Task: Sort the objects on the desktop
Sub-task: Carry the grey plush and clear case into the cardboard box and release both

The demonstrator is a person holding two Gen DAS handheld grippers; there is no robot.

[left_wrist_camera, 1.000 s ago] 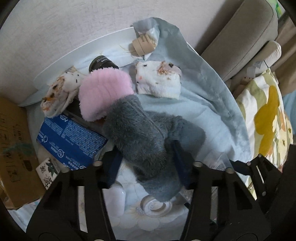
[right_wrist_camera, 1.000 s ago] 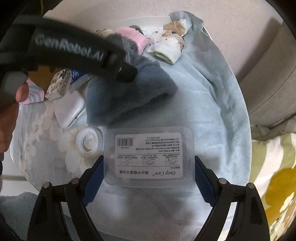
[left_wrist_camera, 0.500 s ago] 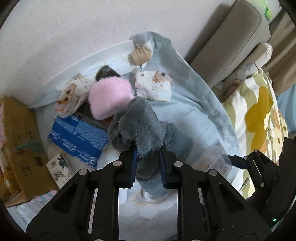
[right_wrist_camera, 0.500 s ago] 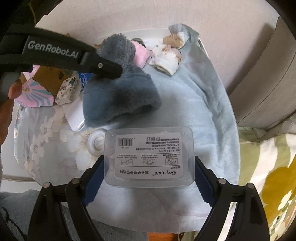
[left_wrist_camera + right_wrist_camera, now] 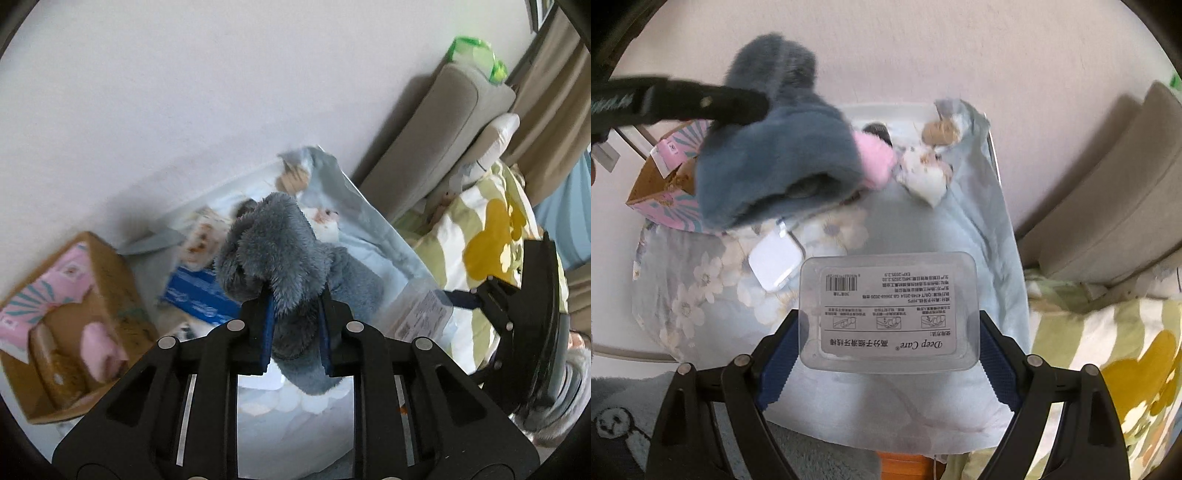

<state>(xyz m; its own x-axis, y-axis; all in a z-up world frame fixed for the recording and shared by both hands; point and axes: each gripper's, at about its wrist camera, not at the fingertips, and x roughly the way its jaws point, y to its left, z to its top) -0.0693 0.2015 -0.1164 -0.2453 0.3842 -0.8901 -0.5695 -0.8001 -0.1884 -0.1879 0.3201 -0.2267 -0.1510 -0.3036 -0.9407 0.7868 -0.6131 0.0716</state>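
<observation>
My left gripper [image 5: 295, 325] is shut on a grey fluffy plush item [image 5: 277, 258], which hangs in the air above the table. In the right wrist view the same grey plush [image 5: 775, 158] droops from the left gripper's fingers [image 5: 738, 105] at the upper left. A pink fluffy piece [image 5: 875, 162] shows beside it; I cannot tell whether the two are joined. My right gripper [image 5: 888, 332] grips a clear plastic box with a printed label [image 5: 888, 314] between its blue pads, clear of the cloth. The left wrist view shows that box [image 5: 421, 314] at the right.
A light blue floral cloth [image 5: 701, 295] covers the table. On it lie a white case [image 5: 774, 264], patterned white socks [image 5: 927, 173] and a blue box [image 5: 195, 291]. An open cardboard box [image 5: 74, 314] stands at the left. A beige sofa [image 5: 1108, 203] and a yellow-patterned blanket [image 5: 1108, 369] are at the right.
The left gripper closed on the grey plush and lifted it off the table. The right gripper rose with the clear box; the table now looks farther away in both views.
</observation>
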